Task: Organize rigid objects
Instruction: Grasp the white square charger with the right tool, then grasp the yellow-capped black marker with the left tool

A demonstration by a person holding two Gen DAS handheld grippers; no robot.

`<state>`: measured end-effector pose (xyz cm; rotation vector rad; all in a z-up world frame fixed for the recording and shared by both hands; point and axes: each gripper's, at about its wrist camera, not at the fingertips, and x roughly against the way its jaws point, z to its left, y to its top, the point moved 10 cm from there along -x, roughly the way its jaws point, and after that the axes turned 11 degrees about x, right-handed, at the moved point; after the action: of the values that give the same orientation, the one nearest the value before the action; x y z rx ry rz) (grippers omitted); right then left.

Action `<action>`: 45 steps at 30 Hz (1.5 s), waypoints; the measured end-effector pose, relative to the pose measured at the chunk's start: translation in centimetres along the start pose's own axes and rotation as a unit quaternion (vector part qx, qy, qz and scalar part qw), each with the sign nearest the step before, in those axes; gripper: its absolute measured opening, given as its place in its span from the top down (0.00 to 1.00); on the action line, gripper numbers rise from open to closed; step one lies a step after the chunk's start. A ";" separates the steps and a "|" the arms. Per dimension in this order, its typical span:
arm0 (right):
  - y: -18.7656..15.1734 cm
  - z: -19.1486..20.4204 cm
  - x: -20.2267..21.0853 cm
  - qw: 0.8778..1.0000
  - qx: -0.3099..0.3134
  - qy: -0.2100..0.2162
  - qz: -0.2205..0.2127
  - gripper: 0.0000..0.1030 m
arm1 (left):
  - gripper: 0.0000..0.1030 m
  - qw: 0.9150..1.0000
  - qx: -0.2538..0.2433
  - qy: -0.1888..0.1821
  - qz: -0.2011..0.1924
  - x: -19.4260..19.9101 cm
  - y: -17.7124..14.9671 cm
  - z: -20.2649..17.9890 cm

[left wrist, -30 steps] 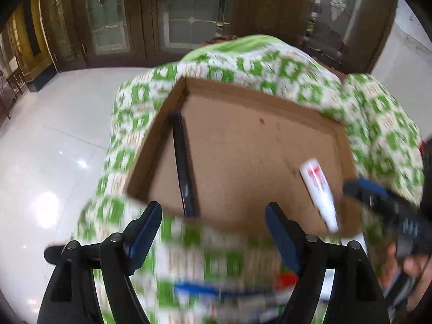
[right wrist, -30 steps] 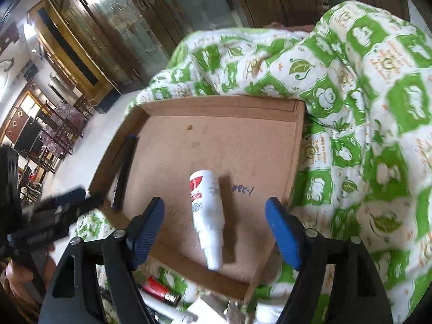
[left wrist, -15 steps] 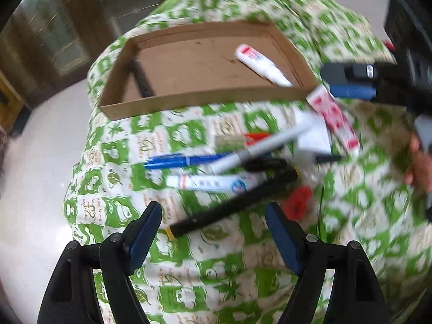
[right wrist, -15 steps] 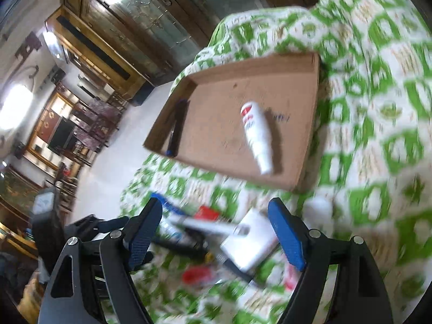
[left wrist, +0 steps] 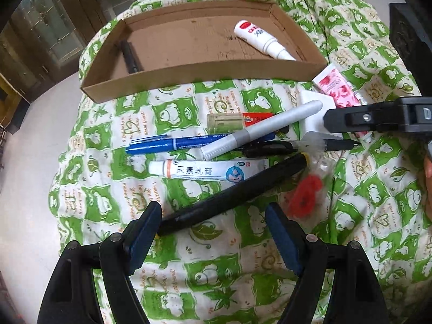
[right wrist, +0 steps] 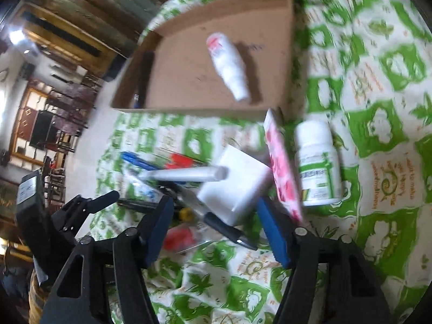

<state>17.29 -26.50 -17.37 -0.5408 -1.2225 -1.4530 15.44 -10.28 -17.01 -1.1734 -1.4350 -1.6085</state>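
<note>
Your cardboard tray [left wrist: 205, 77] sits at the far edge of the green-patterned cloth [left wrist: 216, 270]. Inside lie a white bottle [left wrist: 263, 40] by its right wall and a dark pen [left wrist: 129, 56] along its left wall. Pens, tubes and a black marker [left wrist: 232, 194] lie loose on the cloth, near the tray's front wall. Your left gripper [left wrist: 213, 239] hangs wide and empty over the marker. Your right gripper [right wrist: 216, 232] holds nothing; its jaws have just been narrowing.
</note>
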 end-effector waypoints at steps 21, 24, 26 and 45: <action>1.0 0.4 -2.4 0.991 0.096 -0.095 0.024 0.52 | 0.71 0.996 -0.011 -0.077 0.048 -1.3 -1.7 -5.2; 0.6 0.0 -2.8 0.989 0.097 -0.106 0.035 0.52 | 0.70 0.996 0.000 -0.073 0.055 -2.1 -1.8 -5.4; 0.6 -0.1 -3.0 0.987 0.105 -0.115 0.036 0.52 | 0.69 0.996 0.008 -0.074 0.054 -2.2 -2.0 -5.6; 1.3 0.8 -2.5 0.988 0.109 -0.112 0.008 0.53 | 0.86 0.983 0.160 -0.080 0.028 -2.2 -1.4 -2.3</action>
<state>18.94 -24.52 -18.68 -0.5724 -1.5297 -1.2499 14.52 -12.48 -19.53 -1.1616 -1.6738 -1.2105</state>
